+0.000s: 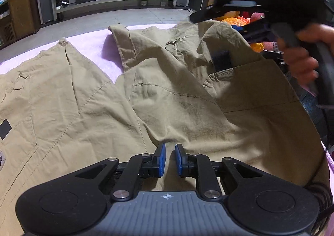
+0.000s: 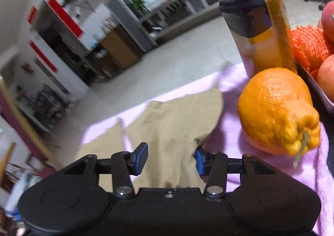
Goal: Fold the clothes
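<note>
Khaki cotton trousers (image 1: pixel 187 98) look light and floppy, so pinch at hems; your left gripper (image 1: pixel 170 157) sits nearly closed on nothing, right gripper (image 2: pixel 170 159) gapes around cloth.

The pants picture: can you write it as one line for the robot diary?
item: khaki pants on pink cloth | left hand-held gripper: nearly shut, fabric between pads | right hand-held gripper: open, fabric between fingers | fold: unfinished
</note>
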### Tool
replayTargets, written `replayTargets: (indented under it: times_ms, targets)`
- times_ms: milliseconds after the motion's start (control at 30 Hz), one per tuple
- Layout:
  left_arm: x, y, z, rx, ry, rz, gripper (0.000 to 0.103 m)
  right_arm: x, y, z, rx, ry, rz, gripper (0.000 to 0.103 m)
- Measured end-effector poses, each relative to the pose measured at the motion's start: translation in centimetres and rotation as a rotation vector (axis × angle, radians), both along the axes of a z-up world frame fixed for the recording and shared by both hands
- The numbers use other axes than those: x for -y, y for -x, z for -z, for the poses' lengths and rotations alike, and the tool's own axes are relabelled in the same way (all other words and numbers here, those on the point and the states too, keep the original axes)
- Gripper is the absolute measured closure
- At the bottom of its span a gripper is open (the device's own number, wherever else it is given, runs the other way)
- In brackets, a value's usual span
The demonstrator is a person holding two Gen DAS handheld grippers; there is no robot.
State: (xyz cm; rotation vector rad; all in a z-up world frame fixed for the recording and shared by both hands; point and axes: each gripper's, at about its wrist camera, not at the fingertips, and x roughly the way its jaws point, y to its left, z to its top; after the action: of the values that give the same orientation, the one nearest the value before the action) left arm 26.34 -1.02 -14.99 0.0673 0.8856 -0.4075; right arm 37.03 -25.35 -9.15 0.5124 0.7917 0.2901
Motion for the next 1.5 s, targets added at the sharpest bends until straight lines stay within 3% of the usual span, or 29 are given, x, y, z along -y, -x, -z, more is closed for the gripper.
replayTargets:
  times_ms: [167, 200, 233, 267, 333, 433, 533, 667, 800, 900, 1000, 1100, 1400, 1467, 1500]
  targets:
    - [0.0, 0.0, 0.0, 0.004, -0.005, 0.005, 0.085, 0.5, -4.0, 0.3, -0.076, -0.018, 0.138, 0.059]
    - [0.0, 0.0, 0.0, 0.004, -0.006, 0.006, 0.085, 0.5, -4.6, 0.1, -0.079, 0.006, 0.164, 0.067]
    - [-0.1, 0.0, 0.0, 0.004, -0.006, 0.007, 0.085, 0.2, -4.9, -0.1, -0.072, 0.054, 0.186, 0.086]
    - [-0.1, 0.0, 0.0, 0.004, -0.006, 0.007, 0.085, -0.3, -5.0, -0.4, -0.057, 0.125, 0.203, 0.097]
    - [-0.1, 0.0, -0.1, 0.0, -0.003, 0.006, 0.085, -1.5, -4.6, -1.2, 0.001, 0.276, 0.244, 0.098]
    - [-0.2, -0.2, -0.1, -0.008, 0.005, 0.003, 0.085, -3.7, -1.7, -2.8, 0.193, 0.518, 0.314, 0.098]
    - [-0.2, -0.3, -0.1, -0.016, 0.008, 0.0, 0.085, -4.2, -1.1, -2.3, 0.201, 0.645, 0.309, 0.097]
    - [-0.3, -0.5, -0.2, -0.032, 0.015, -0.011, 0.085, -3.9, -0.8, -2.4, 0.138, 0.625, 0.279, 0.088]
    - [-0.8, -0.8, -1.0, -0.055, 0.046, -0.032, 0.087, -3.8, 1.8, -4.7, 0.165, 0.61, 0.288, 0.066]
    - [-1.6, -0.8, -2.4, -0.014, 0.083, -0.049, 0.087, -4.0, 3.6, -5.8, 0.145, 0.546, 0.238, 0.066]
    - [-2.4, -1.0, -2.9, 0.01, 0.1, -0.093, 0.087, -3.8, 3.7, -4.8, 0.063, 0.414, 0.128, 0.067]
    - [-2.7, -1.4, -2.2, -0.022, 0.084, -0.119, 0.087, -2.6, 3.7, -3.1, -0.001, 0.349, 0.138, 0.067]
    - [-2.0, -1.2, -1.6, -0.034, 0.067, -0.099, 0.09, 2.8, 5.7, -0.6, -0.061, 0.305, 0.239, 0.062]
    - [-1.9, -1.2, -1.5, -0.035, 0.057, -0.095, 0.09, 2.6, 5.2, 0.2, -0.1, 0.285, 0.225, 0.067]
    - [-1.8, -1.2, -1.4, -0.039, 0.052, -0.095, 0.09, 2.3, 5.2, 0.5, -0.107, 0.29, 0.222, 0.085]
